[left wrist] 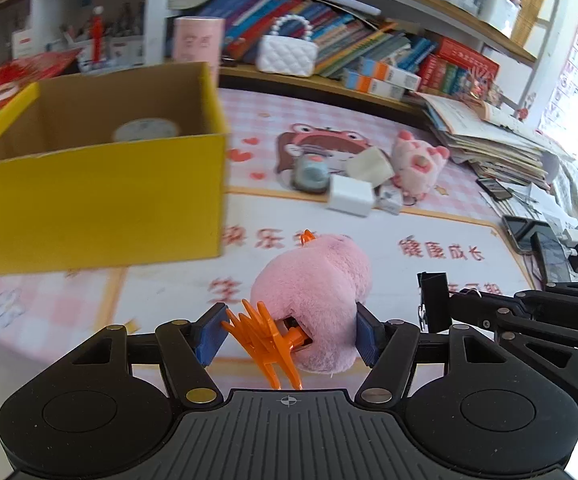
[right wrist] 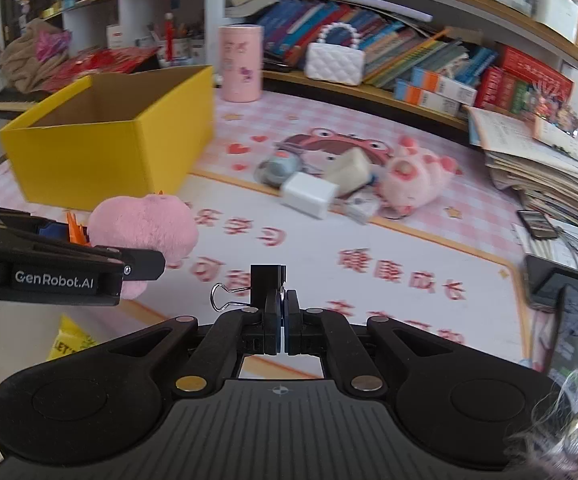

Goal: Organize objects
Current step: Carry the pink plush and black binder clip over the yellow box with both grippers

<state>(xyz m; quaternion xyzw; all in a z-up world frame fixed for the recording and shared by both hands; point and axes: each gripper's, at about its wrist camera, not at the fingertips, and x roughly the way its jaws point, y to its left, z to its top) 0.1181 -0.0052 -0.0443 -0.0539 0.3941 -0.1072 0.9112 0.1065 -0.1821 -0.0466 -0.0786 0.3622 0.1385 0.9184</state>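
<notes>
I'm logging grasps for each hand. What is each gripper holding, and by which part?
The left gripper clamps the pink plush hair claw across its plush end near the orange teeth. The right gripper pinches the black binder clip by its black body.

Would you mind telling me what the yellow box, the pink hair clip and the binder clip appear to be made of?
Yellow box: probably cardboard, with a matte yellow outside and bare brown inside walls.
Pink hair clip: fuzzy plush covering, with glossy orange teeth that look like plastic.
Binder clip: black body, likely painted metal, with shiny silver wire handles.
</notes>
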